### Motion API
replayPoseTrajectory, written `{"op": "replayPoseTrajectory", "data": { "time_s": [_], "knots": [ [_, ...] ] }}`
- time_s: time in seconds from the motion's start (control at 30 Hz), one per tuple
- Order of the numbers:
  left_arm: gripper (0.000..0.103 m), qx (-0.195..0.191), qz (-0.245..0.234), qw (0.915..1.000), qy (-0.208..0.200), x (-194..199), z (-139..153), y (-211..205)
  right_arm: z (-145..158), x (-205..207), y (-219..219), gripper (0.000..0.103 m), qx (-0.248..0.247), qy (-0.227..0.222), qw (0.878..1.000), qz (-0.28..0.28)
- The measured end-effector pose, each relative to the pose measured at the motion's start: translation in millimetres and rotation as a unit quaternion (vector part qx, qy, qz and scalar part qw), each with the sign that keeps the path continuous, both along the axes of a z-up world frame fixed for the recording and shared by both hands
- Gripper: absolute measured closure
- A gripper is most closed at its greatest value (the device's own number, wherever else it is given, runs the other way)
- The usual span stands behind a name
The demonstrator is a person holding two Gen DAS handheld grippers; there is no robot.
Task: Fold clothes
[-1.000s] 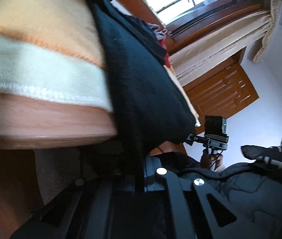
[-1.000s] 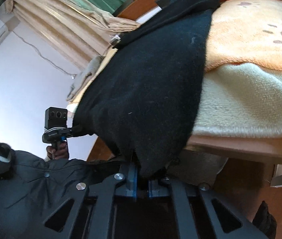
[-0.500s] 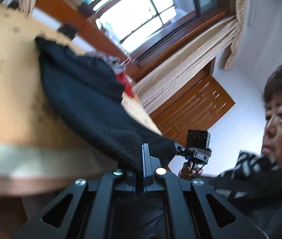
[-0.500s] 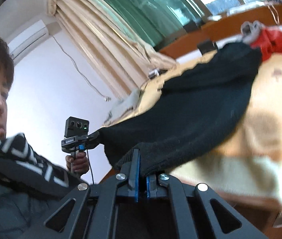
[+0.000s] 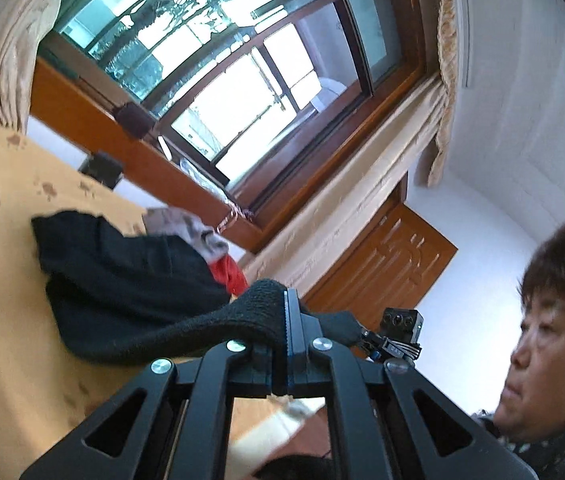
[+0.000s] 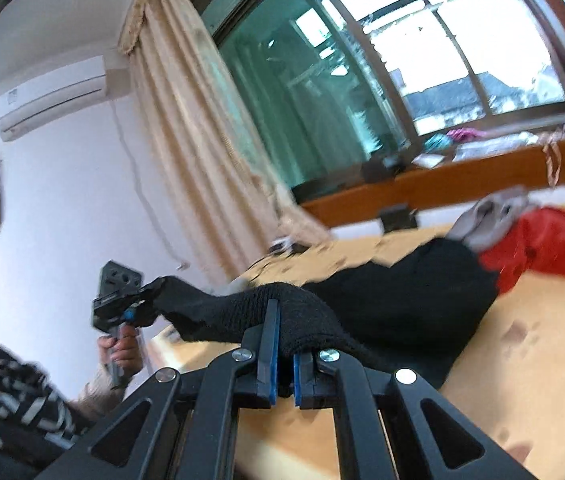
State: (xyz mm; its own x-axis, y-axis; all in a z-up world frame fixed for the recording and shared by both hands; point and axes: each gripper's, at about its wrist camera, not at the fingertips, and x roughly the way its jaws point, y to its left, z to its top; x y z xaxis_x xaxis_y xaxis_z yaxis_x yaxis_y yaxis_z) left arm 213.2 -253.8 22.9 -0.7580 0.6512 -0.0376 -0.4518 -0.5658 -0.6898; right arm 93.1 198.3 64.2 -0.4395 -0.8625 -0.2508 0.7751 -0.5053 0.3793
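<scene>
A black knitted garment [image 5: 130, 292] lies partly on the bed, its near edge lifted and stretched between my two grippers. My left gripper [image 5: 287, 308] is shut on one corner of that edge, cloth bunched over the fingertips. My right gripper [image 6: 284, 332] is shut on the other corner. In the right wrist view the black garment [image 6: 402, 296] runs from my pads back to the bed, and my left gripper [image 6: 156, 294] pinches its far corner, held by a hand [image 6: 122, 354]. The left wrist view shows my right gripper [image 5: 356, 330] gripping the cloth's end.
A yellow blanket [image 5: 6, 248] with paw prints covers the bed. A red garment [image 6: 538, 248] and a grey one [image 6: 490, 220] lie behind the black one. A wooden headboard [image 6: 462, 184], window and curtain [image 6: 194, 128] stand beyond. The person is close beside me.
Both grippers have risen from below the bed's edge to above it, carrying the garment's hem up. The cloth no longer hangs over the bed's side.
</scene>
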Motion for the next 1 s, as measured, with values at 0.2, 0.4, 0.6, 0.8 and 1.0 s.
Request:
{"op": "replayPoseTrajectory", "data": {
  "time_s": [0.2, 0.4, 0.6, 0.8, 1.0],
  "knots": [
    [0.098, 0.012, 0.027, 0.9995, -0.011, -67, 12, -24, 30, -62, -39, 0.098, 0.036, 0.022, 0.998, -0.049],
    [0.098, 0.015, 0.065, 0.9965, -0.05, -135, 3, -41, 33, -127, -82, 0.098, 0.079, 0.009, 0.992, -0.095],
    [0.098, 0.021, 0.085, 0.9908, -0.103, -205, -25, -55, 4, -195, -112, 0.098, 0.101, -0.041, 0.985, -0.13],
    [0.098, 0.034, 0.102, 0.9799, -0.168, -262, -73, -70, -41, -247, -127, 0.098, 0.126, -0.093, 0.976, -0.153],
    [0.098, 0.048, 0.118, 0.9625, -0.24, -305, -128, -79, -88, -283, -132, 0.098, 0.151, -0.138, 0.964, -0.167]
  ]
}}
